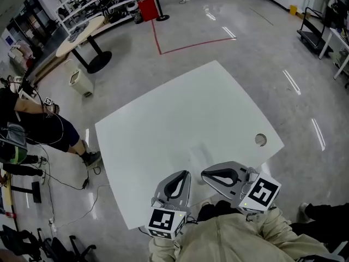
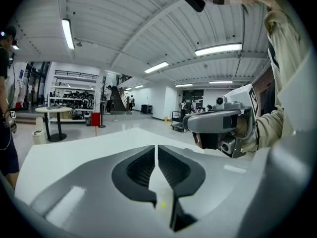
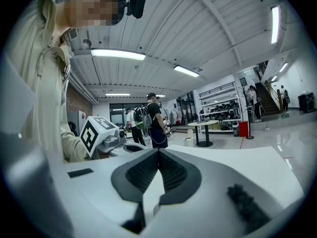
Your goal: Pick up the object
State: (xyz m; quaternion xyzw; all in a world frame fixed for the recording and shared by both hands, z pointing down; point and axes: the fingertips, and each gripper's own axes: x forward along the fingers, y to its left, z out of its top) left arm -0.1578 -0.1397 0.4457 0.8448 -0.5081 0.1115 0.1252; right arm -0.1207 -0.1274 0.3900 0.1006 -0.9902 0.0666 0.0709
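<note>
Nothing lies on the white table (image 1: 180,124) that I can tell as an object for picking up. My left gripper (image 1: 185,174) rests over the table's near edge, its jaws shut with nothing between them; in the left gripper view the left gripper (image 2: 157,150) has its dark pads meeting. My right gripper (image 1: 205,173) lies just to the right of it, pointing left, also shut and empty. The right gripper view shows the right gripper (image 3: 158,155) with its pads touching at the tip. Each gripper appears in the other's view: the right gripper (image 2: 218,120), the left gripper's marker cube (image 3: 96,130).
A round grey hole cover (image 1: 260,140) sits near the table's right corner. A person (image 1: 32,124) stands at the left among floor cables (image 1: 65,184). A white bin (image 1: 80,82), a round table (image 1: 82,37) and a red floor line (image 1: 191,45) lie beyond.
</note>
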